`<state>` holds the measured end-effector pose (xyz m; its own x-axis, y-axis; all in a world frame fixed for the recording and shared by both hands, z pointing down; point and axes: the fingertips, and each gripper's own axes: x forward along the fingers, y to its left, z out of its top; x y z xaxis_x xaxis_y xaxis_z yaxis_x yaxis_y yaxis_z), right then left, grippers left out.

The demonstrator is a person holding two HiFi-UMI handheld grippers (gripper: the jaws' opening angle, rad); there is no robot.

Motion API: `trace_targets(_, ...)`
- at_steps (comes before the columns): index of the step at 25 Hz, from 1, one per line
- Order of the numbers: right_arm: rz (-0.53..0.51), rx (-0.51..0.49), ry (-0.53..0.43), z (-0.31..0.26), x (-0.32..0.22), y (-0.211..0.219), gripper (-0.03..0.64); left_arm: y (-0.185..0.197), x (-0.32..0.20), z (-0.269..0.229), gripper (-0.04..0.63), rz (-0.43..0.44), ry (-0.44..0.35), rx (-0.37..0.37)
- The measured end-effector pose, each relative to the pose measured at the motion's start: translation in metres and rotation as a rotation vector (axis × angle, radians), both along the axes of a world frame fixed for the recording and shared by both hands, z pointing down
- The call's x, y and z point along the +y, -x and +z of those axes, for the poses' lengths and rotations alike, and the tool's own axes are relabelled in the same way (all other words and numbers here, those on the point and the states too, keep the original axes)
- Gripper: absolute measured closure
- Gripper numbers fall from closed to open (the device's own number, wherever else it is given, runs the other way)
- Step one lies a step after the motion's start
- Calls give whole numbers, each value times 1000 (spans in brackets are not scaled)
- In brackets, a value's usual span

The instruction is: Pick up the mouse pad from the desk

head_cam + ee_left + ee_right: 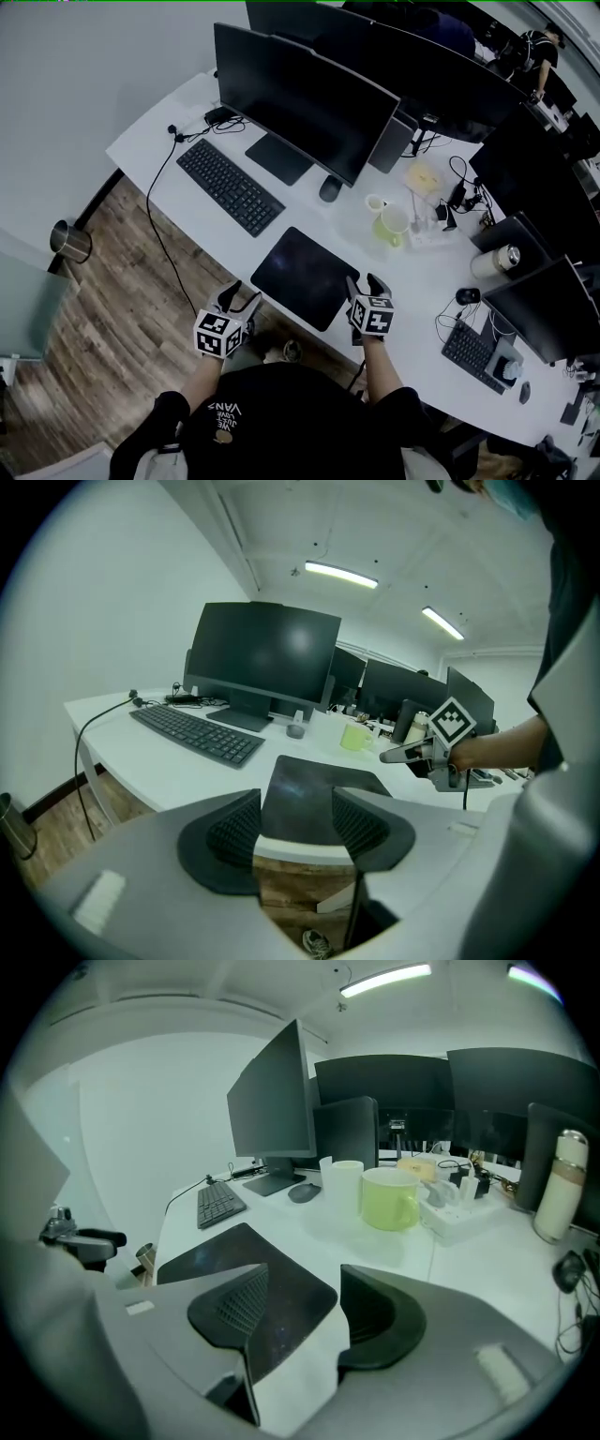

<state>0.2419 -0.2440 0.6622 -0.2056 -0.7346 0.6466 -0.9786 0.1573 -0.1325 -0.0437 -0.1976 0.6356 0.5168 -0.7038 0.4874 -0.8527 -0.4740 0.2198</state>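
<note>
The left gripper [242, 298] and the right gripper [367, 281] each have their 2 jaws apart and hold nothing. The dark mouse pad [305, 277] lies flat between them at the front edge of the white desk [309, 217]. The keyboard [230, 186] and the green cup [391, 226] sit farther back.

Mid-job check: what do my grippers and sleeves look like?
The left gripper and right gripper have grey bodies and dark ribbed pads; each carries a white cube with black square markers. The top is black, short-sleeved, with pale lettering.
</note>
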Motion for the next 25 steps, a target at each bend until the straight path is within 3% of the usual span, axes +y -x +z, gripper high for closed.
trace_targets(12, 21, 62, 160, 58, -25, 3, 350, 19, -17, 22, 374, 97, 90, -25)
trace_targets(18, 24, 41, 157, 60, -24, 5, 360, 12, -21, 33, 359, 120, 135, 8)
trace_targets(25, 12, 17, 147, 57, -21, 17, 471, -1, -28, 49, 337, 121, 185, -9)
